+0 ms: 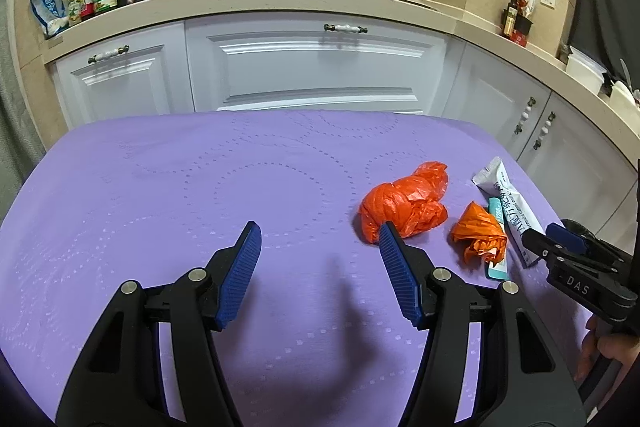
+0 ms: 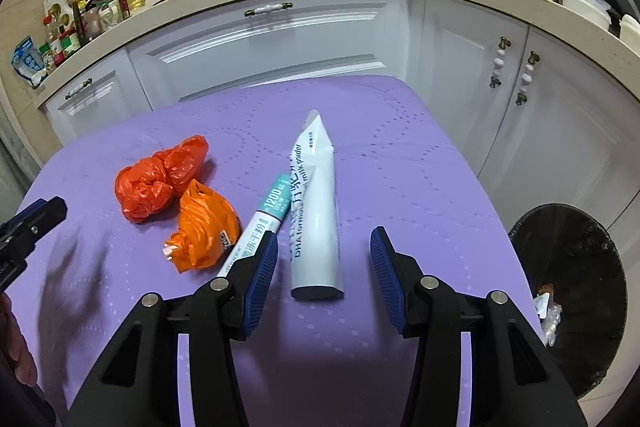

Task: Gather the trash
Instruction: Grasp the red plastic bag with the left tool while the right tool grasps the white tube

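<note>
Both grippers — left gripper (image 1: 320, 239) and right gripper (image 2: 324, 247) — are hovering apart, holding nothing; four trash items (image 2: 316, 211) are awaiting collection into the bin (image 2: 576, 267).

A crumpled red plastic bag (image 2: 160, 177) touches a crumpled orange wrapper (image 2: 204, 231); beside them lie a slim teal-and-white sachet (image 2: 260, 223) and a white milk-powder sachet (image 2: 316, 211), flat.
</note>
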### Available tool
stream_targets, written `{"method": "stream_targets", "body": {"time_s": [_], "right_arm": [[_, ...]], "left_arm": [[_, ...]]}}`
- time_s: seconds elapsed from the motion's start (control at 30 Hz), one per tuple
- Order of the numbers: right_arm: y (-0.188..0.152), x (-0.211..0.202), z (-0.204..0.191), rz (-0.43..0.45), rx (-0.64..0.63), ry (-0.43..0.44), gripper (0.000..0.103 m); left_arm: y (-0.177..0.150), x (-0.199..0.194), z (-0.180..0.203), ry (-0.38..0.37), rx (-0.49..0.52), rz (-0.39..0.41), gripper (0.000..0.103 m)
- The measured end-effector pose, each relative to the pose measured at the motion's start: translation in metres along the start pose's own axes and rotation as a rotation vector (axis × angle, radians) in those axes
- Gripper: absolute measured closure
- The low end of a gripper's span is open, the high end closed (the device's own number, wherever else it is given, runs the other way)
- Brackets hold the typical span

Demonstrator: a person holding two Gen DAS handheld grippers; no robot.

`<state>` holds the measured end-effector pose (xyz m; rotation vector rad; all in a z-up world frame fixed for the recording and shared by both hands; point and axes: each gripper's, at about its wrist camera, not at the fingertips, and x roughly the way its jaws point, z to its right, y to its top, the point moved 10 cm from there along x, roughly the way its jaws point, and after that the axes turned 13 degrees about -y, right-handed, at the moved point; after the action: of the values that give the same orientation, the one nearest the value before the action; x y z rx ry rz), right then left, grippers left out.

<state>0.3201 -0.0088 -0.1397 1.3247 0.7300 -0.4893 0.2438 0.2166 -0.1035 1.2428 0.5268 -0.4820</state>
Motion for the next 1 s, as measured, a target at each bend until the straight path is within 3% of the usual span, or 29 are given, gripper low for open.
{"method": "stream_targets", "body": {"time_s": [0.2, 0.27, 0.3, 0.43, 1.0], "right_arm": [[-0.001, 0.008, -0.004, -0.017, -0.013, 0.008, 0.055], [-0.001, 0.010, -0.003, -0.023, -0.011, 0.016, 0.065], [-0.002, 0.010, -0.003, -0.025, -0.011, 0.021, 0.076], [-0.003, 0.009, 0.003, -0.019, -0.011, 0.009, 0.084], [-0.001, 0.006, 0.026, -0.004, 0.023, 0.014, 0.087]], "left_arm": [[0.001, 0.008, 0.009, -0.012, 0.025, -0.017, 0.043], [0.002, 0.012, 0.013, -0.021, 0.035, -0.023, 0.043], [0.003, 0.014, 0.015, -0.025, 0.039, -0.025, 0.043], [0.004, 0.020, 0.022, -0.031, 0.063, -0.030, 0.043], [0.011, 0.067, 0.049, -0.052, 0.147, -0.089, 0.042]]}}
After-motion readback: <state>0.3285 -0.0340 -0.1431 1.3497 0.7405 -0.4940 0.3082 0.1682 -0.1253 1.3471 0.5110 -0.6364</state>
